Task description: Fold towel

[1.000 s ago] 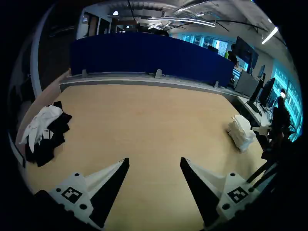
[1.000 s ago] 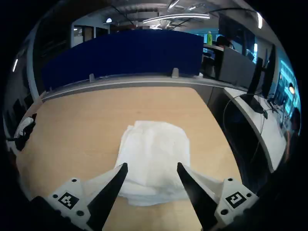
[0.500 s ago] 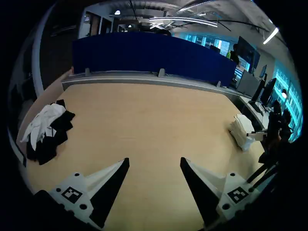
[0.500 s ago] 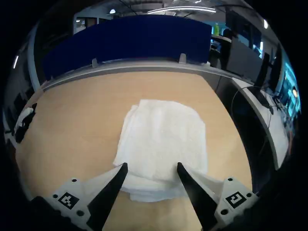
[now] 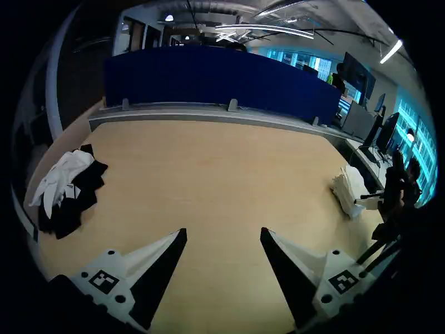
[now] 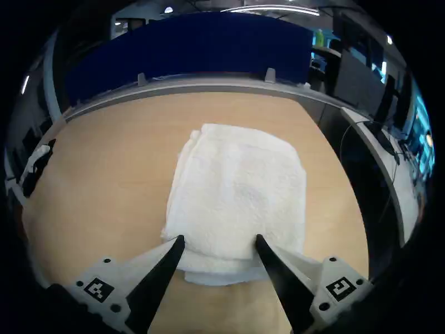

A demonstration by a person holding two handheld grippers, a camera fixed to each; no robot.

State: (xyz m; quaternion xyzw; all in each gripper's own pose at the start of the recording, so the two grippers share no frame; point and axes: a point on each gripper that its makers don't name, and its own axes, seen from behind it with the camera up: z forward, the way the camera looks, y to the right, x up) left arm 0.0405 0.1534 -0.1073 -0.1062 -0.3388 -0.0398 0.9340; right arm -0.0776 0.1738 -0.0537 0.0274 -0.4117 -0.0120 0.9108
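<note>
A broad pale wooden desk [image 5: 222, 167] takes up most of the room in front of me, and a long dark blue partition [image 5: 222, 78] stands along its far edge. The white towel [image 6: 239, 189] lies flat on the desk near its right end, folded into a thick square with several layers showing at the near edge. In the left gripper view it sits well off to the right, close to the desk's edge. Over at the opposite end, a rumpled heap of black and white clothes [image 5: 67, 189] lies by the left edge. The right tongs [image 6: 218, 237] are spread apart, their tips over the towel's near edge, not clamped on it. The left tongs [image 5: 222, 229] are also apart, above bare wood with nothing between them.
</note>
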